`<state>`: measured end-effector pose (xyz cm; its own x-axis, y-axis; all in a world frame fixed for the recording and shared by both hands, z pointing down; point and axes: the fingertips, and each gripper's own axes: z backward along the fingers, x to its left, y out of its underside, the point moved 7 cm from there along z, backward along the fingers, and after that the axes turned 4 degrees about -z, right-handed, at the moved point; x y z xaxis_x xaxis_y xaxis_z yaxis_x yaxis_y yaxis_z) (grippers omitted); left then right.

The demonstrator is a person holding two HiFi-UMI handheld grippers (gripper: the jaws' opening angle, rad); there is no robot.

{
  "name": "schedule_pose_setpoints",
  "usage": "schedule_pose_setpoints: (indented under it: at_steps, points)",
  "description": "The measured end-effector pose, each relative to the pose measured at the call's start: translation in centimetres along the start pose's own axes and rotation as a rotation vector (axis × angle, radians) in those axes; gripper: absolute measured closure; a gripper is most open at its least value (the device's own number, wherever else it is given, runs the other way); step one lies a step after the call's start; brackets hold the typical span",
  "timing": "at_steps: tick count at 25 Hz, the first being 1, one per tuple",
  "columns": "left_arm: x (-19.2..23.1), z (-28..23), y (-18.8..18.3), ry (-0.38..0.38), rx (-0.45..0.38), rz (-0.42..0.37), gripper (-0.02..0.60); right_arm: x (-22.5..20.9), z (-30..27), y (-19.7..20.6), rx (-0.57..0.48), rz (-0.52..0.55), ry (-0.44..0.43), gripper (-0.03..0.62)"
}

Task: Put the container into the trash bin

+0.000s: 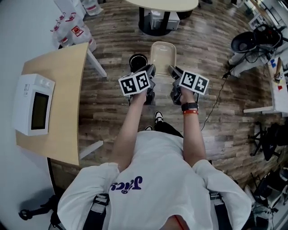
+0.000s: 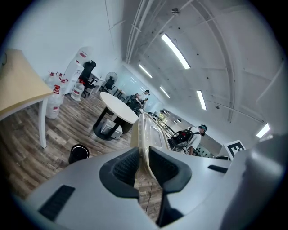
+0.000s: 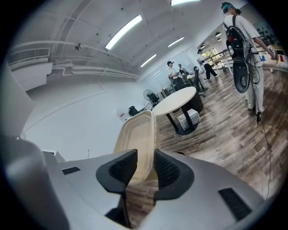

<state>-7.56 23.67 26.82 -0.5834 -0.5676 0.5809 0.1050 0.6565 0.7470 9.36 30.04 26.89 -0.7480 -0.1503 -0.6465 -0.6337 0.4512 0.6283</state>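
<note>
A beige, see-through rectangular container [image 1: 162,55] hangs in the air over the wood floor, held out in front of the person. My left gripper [image 1: 151,71] is shut on its left rim and my right gripper [image 1: 173,71] is shut on its right rim. The left gripper view shows the container [image 2: 146,134] edge-on between the ribbed pads [image 2: 124,168], and the right gripper view shows the container [image 3: 137,148] between the pads [image 3: 167,170]. A small black round trash bin [image 1: 137,61] stands on the floor just left of the container, and the bin [image 2: 78,153] also appears in the left gripper view.
A light wood table [image 1: 58,99] carrying a white microwave [image 1: 33,104] is at the left. A round white table [image 1: 161,11] with a black base stands ahead. White jugs [image 1: 72,28] line the wall. Chairs, cables and other people occupy the right side.
</note>
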Motion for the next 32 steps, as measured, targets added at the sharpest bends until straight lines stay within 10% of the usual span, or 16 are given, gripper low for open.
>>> schedule_pose_setpoints:
  at_steps: [32]
  points:
    - [4.4,-8.4,-4.7,-0.314,-0.147,0.097,0.499,-3.0,-14.8,-8.8,0.259,0.093,-0.263,0.462]
